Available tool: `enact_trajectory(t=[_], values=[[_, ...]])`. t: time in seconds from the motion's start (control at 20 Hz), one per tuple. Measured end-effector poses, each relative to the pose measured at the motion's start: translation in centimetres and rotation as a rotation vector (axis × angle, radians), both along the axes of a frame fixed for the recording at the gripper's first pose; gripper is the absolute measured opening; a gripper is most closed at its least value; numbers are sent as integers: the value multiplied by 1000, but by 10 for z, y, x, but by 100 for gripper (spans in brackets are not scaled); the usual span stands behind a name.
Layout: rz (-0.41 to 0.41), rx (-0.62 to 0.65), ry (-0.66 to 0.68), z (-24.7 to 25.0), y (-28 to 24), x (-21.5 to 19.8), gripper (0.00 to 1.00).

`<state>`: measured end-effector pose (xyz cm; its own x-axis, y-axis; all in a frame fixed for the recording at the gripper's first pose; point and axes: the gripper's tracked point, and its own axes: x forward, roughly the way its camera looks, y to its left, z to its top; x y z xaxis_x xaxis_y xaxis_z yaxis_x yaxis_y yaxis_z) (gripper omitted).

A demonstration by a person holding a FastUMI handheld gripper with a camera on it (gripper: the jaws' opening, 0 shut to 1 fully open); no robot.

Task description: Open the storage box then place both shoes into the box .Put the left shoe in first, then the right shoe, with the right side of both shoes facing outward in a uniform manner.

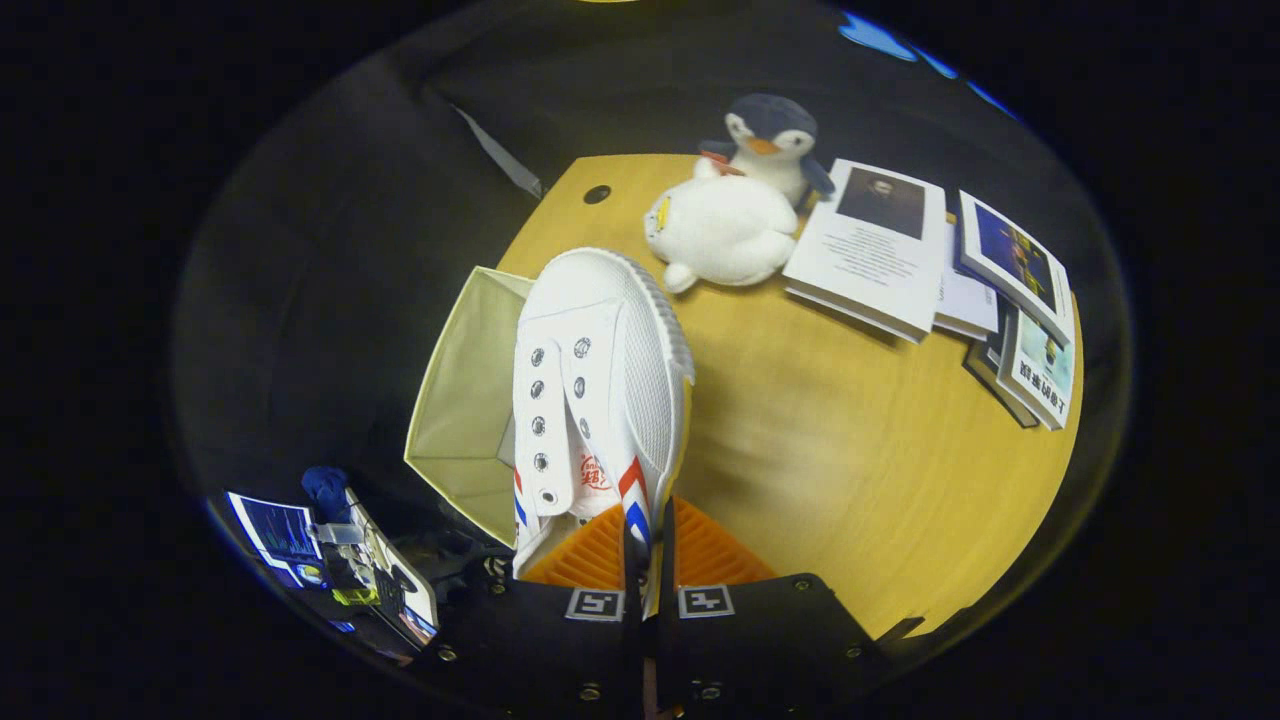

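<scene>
A white canvas shoe (600,380) with red and blue stripes hangs in the air, its toe pointing away from me. My gripper (648,545) is shut on the shoe's side wall near the heel, one finger inside the shoe and one outside. Under the shoe and to its left stands the open pale fabric storage box (465,400), at the left edge of the yellow wooden table (850,460). The shoe hides part of the box's opening, and what lies inside the box is not visible.
Beyond the shoe sit a white plush toy (720,230) and a penguin plush (770,135). Several books and booklets (900,250) lie at the far right of the table. A stand with screens (330,560) is off the table, left of the fingers.
</scene>
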<state>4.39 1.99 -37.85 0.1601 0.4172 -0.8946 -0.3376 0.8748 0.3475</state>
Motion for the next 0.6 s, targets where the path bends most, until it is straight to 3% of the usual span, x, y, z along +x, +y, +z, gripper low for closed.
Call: enact_trajectory(t=[0.3, 0.6], values=[[91, -3, -16, 9, 66, 7, 5], [122, -38, 27, -23, 101, 13, 5]])
